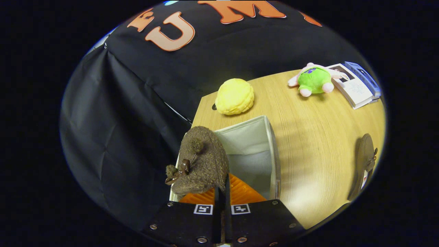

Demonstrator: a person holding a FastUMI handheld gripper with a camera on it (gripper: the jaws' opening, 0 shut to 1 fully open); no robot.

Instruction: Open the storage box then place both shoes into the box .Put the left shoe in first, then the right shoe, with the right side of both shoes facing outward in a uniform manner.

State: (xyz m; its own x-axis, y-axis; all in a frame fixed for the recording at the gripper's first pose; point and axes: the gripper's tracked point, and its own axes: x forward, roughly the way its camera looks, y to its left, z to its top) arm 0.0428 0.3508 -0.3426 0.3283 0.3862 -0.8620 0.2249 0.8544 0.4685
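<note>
Fingers (222,192) drawn nearly together, clamped on the rear edge of a brown woolly shoe (202,161). Shoe held toe-forward over the near left corner of the open white fabric storage box (272,151), brown cord and pom-pom on its upper. Box interior pale, no lid seen. Second brown shoe (365,164) lying on the wooden counter (315,137), well apart to the right of the box. Beyond the box: yellow plush ball (235,96) near the counter's far left corner, green and pink plush toy (313,80) farther right, just beside a stack of booklets (358,84).
</note>
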